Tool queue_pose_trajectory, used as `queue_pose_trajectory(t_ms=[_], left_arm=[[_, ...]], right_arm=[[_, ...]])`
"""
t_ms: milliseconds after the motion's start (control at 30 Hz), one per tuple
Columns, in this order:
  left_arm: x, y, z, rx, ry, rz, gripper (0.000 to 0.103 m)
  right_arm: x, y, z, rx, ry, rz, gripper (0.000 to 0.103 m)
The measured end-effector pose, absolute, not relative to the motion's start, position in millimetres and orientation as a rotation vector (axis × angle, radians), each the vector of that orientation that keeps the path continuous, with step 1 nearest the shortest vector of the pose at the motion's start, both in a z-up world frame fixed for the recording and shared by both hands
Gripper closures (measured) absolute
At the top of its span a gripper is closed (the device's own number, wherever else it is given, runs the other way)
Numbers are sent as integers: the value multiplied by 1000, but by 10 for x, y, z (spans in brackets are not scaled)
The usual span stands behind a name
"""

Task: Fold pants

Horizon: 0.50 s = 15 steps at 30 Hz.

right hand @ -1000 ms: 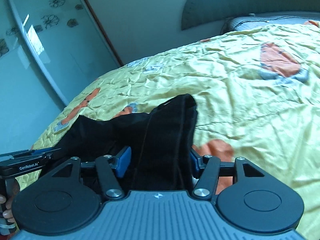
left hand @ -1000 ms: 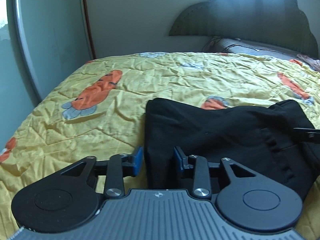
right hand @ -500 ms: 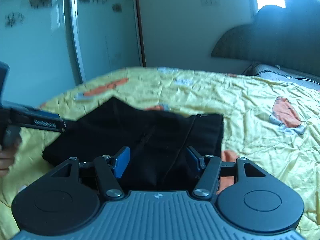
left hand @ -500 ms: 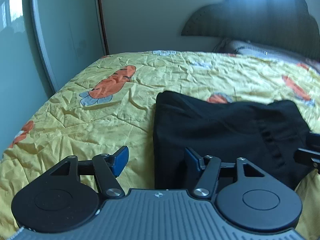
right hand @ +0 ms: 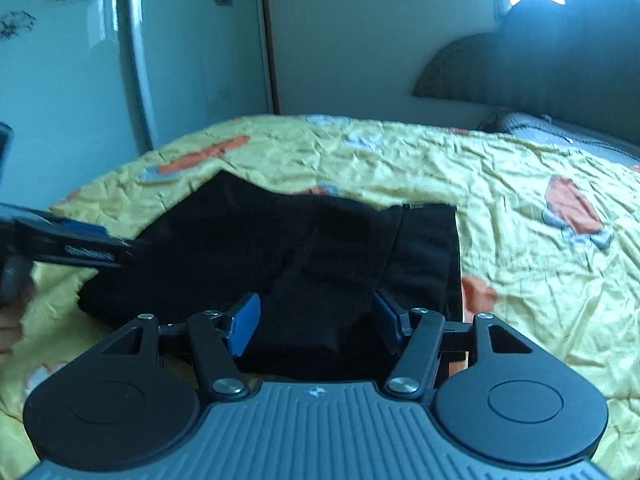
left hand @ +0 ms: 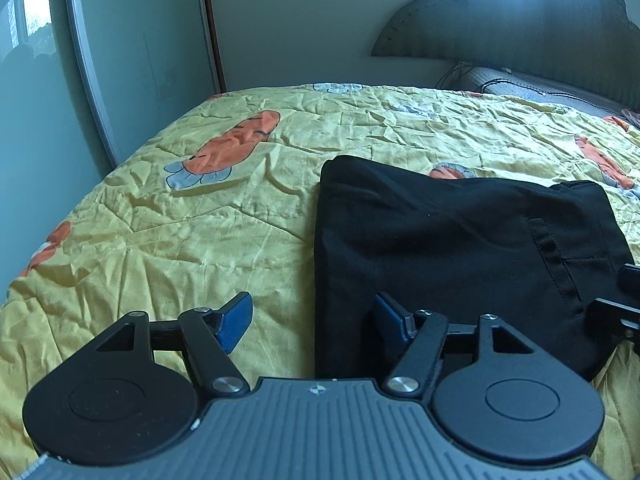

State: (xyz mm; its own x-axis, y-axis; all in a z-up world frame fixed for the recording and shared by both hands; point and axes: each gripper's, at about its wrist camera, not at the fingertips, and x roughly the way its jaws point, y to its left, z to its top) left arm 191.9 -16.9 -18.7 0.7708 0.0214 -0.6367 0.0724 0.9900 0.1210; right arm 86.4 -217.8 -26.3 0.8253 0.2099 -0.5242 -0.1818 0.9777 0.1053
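The black pants (left hand: 460, 256) lie folded into a compact block on the yellow carrot-print bedspread (left hand: 192, 240), near the front edge of the bed, and both sets of tongs sit right at that near edge. The left tongs (left hand: 316, 322) have just been opening: the blue pads (left hand: 234, 322) stand wide, one out over bare bedspread, the other over the cloth, and the pants' left edge runs between them with nothing pinched. The right tongs (right hand: 316, 324) are parted too, with a thick fold of black cloth between the pads, though I judge it loose, not clamped, since gaps show on both sides. This looks like the release after a fold, so the good move is a clean exit: draw both tongs straight back and slightly up, so no pad snags the top layer and drags it askew. The right side carries the greater risk, with that bunched fold sitting deep between its pads. Then check the edges; the far right corner by the pocket seam (left hand: 556, 256) looks a touch raised and may want a pat flat.
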Motion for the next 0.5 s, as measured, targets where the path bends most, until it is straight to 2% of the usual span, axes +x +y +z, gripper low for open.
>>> queue_pose_trajectory(t_ms=[500], left_arm=[[1710, -92, -125, 118, 692, -24, 27]], right_arm=[[708, -2087, -133, 62, 558, 194, 41]])
